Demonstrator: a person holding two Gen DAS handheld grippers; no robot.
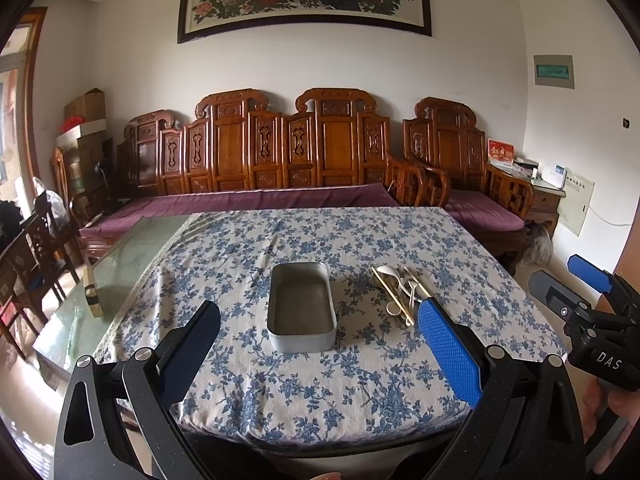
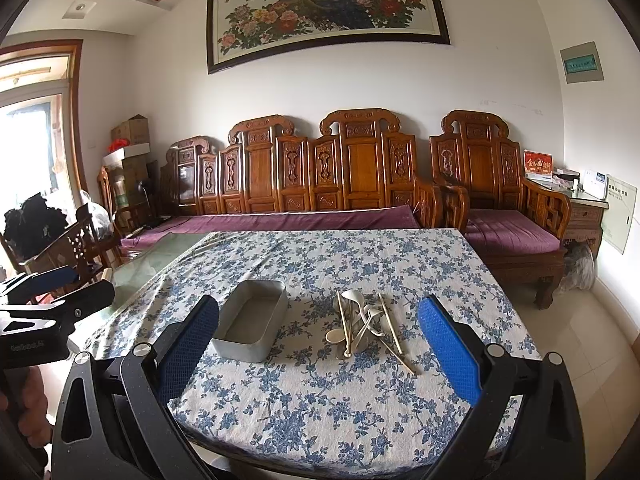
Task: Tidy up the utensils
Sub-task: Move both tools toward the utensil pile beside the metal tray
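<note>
- Utensils [image 2: 370,322] lie in a loose, crossed pile of pale spoons and chopsticks on the flowered cloth of the counter [image 2: 320,400], just right of the metal tin [image 2: 252,322], which sits bare inside.
- Left hand-held gripper [image 1: 320,344] hangs above the near edge, fingers spread, holding nothing.
- Right hand-held gripper [image 2: 318,346] likewise spread and unloaded, facing the pile.
- Judgement: sorting has not begun; the first pick is in hand.
- Next move calls for lowering the right one onto a single top piece, since crossed handles may drag neighbours along.
</note>
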